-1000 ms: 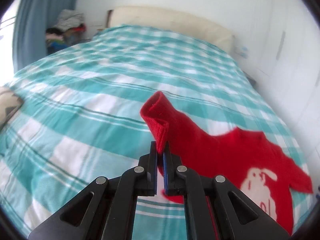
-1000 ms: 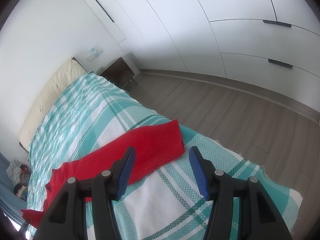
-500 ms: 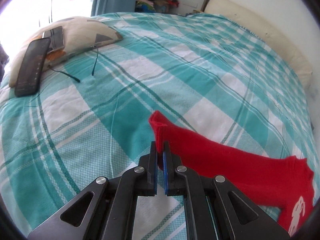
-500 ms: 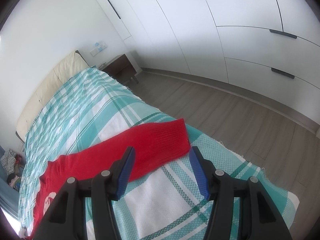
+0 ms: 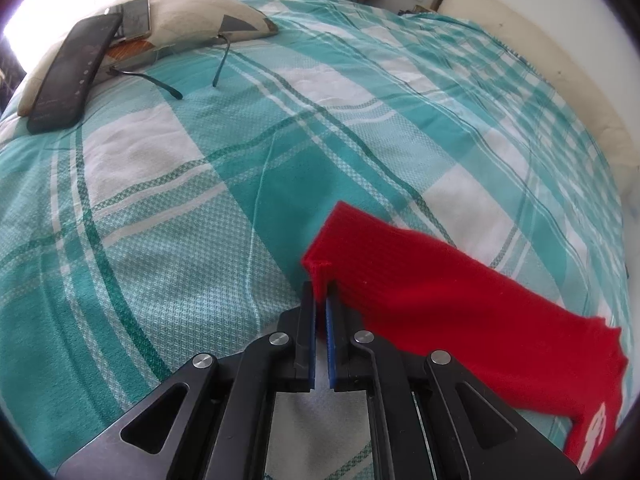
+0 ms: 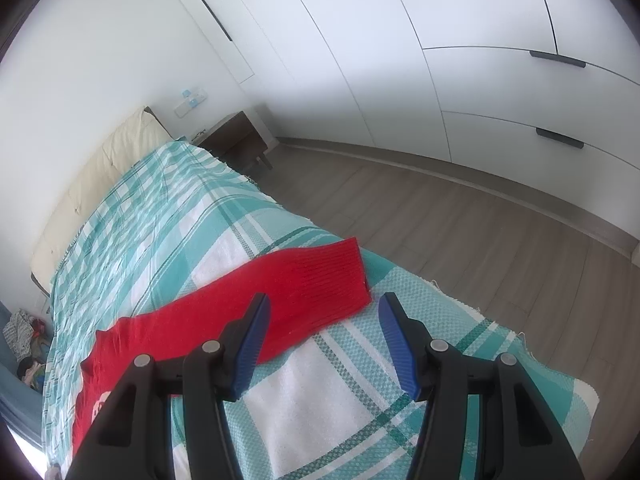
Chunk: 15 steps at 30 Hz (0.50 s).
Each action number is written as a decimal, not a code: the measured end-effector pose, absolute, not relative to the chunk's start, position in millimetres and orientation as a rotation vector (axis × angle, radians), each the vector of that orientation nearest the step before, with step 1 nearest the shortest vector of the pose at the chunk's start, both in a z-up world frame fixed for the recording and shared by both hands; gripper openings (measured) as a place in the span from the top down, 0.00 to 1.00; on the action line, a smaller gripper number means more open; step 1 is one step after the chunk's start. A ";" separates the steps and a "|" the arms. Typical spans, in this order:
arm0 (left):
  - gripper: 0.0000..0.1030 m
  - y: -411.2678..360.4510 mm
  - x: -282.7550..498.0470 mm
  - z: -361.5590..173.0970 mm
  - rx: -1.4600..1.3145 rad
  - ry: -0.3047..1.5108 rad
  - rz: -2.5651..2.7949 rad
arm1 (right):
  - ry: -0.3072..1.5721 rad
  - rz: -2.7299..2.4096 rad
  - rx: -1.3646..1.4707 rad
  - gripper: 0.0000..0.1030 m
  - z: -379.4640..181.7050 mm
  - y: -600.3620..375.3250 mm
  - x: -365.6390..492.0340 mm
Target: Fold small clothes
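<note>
— Left gripper (image 5: 320,300)?
— Pinched tight on the end of one sleeve of the small red knitted sweater (image 5: 460,312). Cuff standing up a little between the blue pads (image 5: 329,320).

— Right gripper (image 6: 324,312)?
— Partly open, holding nothing. Just above the other sleeve, near the ribbed cuff (image 6: 332,276). Not touching.

— And the sweater?
— Spread flat across the near end of the teal and white checked bed cover (image 5: 200,220), sleeves out to both sides. White picture on the front (image 6: 100,404).

— Farther off?
— Far left: beige patterned cushion (image 5: 192,20) with a long black flat gadget (image 5: 72,76) on top. Thin dark glasses (image 5: 180,68) just beside. Far right: cream padded headboard (image 5: 540,68). Past the bed: grey wooden floor (image 6: 460,224), white wardrobe doors (image 6: 440,40), small dark bedside table (image 6: 236,140).
</note>
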<state>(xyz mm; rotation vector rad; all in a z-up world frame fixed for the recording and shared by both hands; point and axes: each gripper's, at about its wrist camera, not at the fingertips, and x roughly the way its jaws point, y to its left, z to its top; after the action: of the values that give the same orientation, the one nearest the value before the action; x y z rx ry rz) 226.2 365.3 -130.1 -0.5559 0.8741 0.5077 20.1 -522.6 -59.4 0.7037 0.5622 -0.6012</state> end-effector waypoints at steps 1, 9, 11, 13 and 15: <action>0.98 365.2 225.6 -130.4 -0.554 0.875 0.507 | 0.562 -0.602 0.702 0.46 -59.2 -522.5 20.1; 0.78 368.0 218.8 -126.9 -0.588 0.866 0.494 | 0.571 -0.618 0.708 0.44 -60.3 -524.0 19.1; 0.49 364.7 212.9 -120.6 -0.590 0.857 0.501 | 0.569 -0.637 0.710 0.36 -60.6 -524.5 16.9; 0.23 362.5 202.2 -109.2 -0.599 0.810 0.534 | 0.566 -0.659 0.716 0.30 -61.0 -526.7 14.3; 0.16 360.9 187.6 -94.8 -0.588 0.740 0.599 | 0.557 -0.673 0.735 0.28 -61.7 -529.9 10.2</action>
<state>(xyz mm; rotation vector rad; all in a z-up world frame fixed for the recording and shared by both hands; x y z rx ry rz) 187.6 360.9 -94.8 -0.5878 0.7403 0.5992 10.2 -529.9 -61.7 0.7350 0.5571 -0.6732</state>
